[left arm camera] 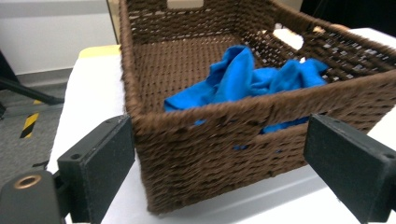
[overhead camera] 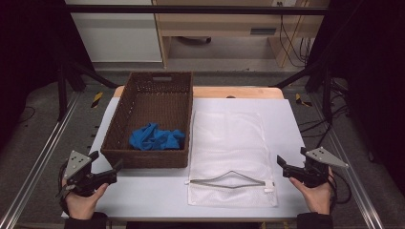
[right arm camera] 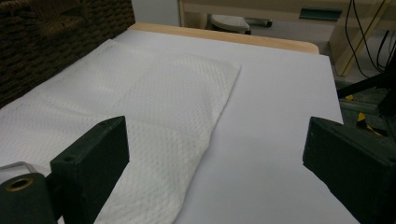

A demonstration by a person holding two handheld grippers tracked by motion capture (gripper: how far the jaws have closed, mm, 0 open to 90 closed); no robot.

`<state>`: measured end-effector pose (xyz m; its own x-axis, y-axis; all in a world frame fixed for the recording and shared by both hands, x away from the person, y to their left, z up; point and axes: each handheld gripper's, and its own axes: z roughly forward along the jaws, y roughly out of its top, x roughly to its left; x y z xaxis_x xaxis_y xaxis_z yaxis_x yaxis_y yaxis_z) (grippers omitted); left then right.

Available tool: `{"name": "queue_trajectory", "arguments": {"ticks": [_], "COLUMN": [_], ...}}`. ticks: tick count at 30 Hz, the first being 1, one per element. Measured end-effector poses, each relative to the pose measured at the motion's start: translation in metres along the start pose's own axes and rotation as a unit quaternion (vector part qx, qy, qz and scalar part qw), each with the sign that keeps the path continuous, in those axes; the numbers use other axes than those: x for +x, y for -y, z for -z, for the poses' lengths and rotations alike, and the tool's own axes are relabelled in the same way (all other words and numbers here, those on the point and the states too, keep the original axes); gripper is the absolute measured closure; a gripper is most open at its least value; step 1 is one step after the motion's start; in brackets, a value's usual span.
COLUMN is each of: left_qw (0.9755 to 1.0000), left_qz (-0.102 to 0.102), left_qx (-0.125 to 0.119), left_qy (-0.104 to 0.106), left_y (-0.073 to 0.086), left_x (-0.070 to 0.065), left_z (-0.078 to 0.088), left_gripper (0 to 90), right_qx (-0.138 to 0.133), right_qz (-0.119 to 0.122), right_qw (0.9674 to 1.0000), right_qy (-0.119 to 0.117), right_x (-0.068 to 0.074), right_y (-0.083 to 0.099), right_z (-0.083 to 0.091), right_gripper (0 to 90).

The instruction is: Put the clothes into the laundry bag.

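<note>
A brown wicker basket (overhead camera: 119, 125) stands on the left half of the white table (overhead camera: 282, 119), and a crumpled blue cloth (overhead camera: 155, 137) lies in its near end. To its right a white mesh laundry bag (overhead camera: 228, 143) lies flat, its zipper mouth (overhead camera: 230, 180) gaping toward me. My left gripper (overhead camera: 107, 161) hovers open at the basket's near left corner, nothing between the jaws. In the left gripper view the basket (left arm camera: 205, 154) and blue cloth (left arm camera: 243, 77) sit just ahead of the left gripper (left arm camera: 222, 140). My right gripper (overhead camera: 291, 160) stands open beside the bag's right edge; the right gripper (right arm camera: 215, 144) faces the bag (right arm camera: 140, 93).
The table's wooden far edge (overhead camera: 239, 92) shows beyond the white sheet. Metal rails (overhead camera: 38, 162) run along both sides of the table. Bare white surface lies to the right of the bag and along the front edge. Shelving and cables stand behind the table.
</note>
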<state>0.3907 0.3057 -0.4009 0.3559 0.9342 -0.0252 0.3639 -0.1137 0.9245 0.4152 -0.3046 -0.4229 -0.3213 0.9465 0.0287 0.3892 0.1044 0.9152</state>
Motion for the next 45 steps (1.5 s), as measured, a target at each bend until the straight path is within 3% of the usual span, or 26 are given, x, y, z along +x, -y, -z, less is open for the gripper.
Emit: {"name": "queue_trajectory", "arguments": {"ticks": [10,18,23,35,41,45], "left_qw": [0.9997,0.9999,0.9999,0.9996,0.9997,0.9997], "left_qz": [0.0,-0.001,0.0,0.006,-0.01,-0.018], "left_qx": [-0.019,-0.005,-0.01,-0.02,-0.014,0.003], "left_qy": [0.012,0.014,0.012,0.016,0.019,0.019], "left_y": [-0.013,-0.015,-0.022,-0.055,-0.071,-0.083], "left_x": [-0.016,-0.021,-0.018,-0.013,-0.019,-0.021], "left_z": [0.006,-0.002,-0.007,-0.022,-0.035,-0.047], "left_gripper": [10.4,11.6,12.5,12.9,14.2,14.6], "right_qx": [0.001,0.003,0.001,0.009,0.015,0.017], "right_qz": [-0.005,-0.007,-0.01,0.007,0.015,0.018], "right_qw": [1.0,1.0,0.9999,0.9999,0.9997,0.9995], "right_qy": [0.004,-0.005,-0.006,-0.012,-0.016,-0.018], "right_x": [0.002,0.006,0.006,0.016,0.022,0.024], "right_y": [-0.002,-0.004,-0.005,-0.005,-0.006,-0.006], "right_z": [0.002,0.001,0.002,-0.003,-0.007,-0.008], "right_gripper": [8.9,9.1,9.3,9.3,9.0,8.9]}}
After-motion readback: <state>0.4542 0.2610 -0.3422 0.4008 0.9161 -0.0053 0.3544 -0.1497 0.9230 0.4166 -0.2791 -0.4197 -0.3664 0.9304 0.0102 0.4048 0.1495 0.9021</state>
